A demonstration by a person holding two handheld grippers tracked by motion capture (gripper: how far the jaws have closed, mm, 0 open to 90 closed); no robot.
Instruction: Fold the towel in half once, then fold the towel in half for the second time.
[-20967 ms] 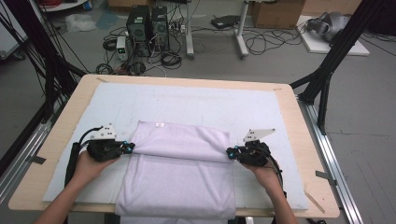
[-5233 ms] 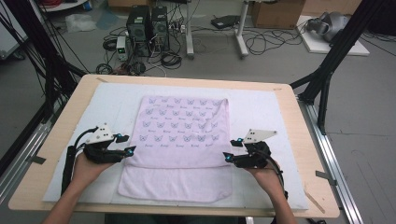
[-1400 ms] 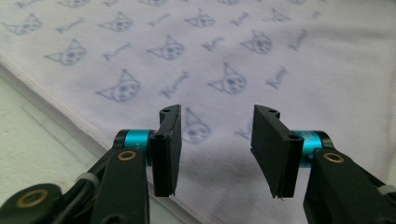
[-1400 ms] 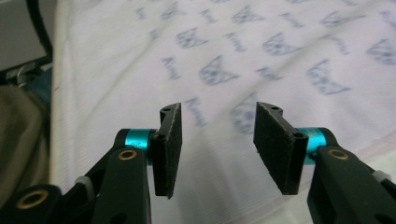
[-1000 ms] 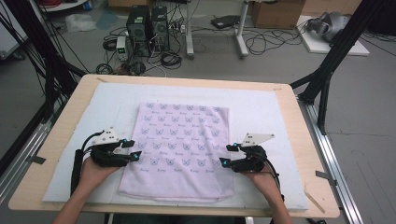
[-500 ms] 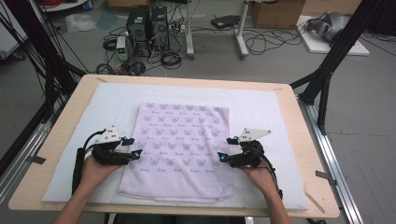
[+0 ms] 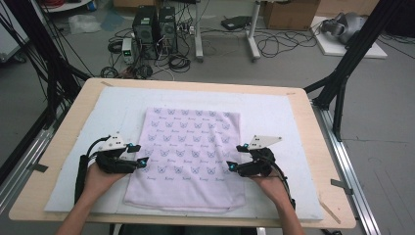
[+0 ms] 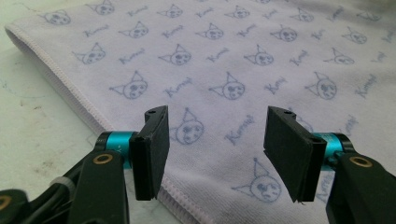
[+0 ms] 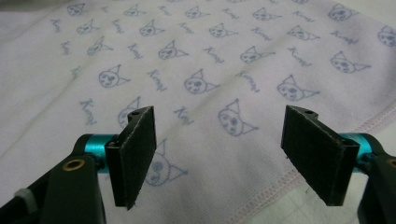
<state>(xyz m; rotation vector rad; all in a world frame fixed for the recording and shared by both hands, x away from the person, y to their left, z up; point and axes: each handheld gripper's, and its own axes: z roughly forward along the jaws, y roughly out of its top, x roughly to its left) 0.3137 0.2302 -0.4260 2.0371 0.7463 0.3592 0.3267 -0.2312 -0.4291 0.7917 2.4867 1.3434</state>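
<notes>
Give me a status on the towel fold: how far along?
One fold looks done: the towel lies flat on the white mat, doubled at its near edge. In hand: left claw and right claw sit open over its side edges, gripping nothing, the right's jaws having just opened. Probably left: the next fold.

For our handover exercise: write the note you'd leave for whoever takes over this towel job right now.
Left gripper: open, over the towel's left edge, nothing held.
Right gripper: jaws have just been opening, now open over the right edge, nothing between them.
Towel: flat on the white mat, print side up, apparently doubled.
Done: towel laid out smooth.
Left: probably grip both side edges for the next fold.
</notes>
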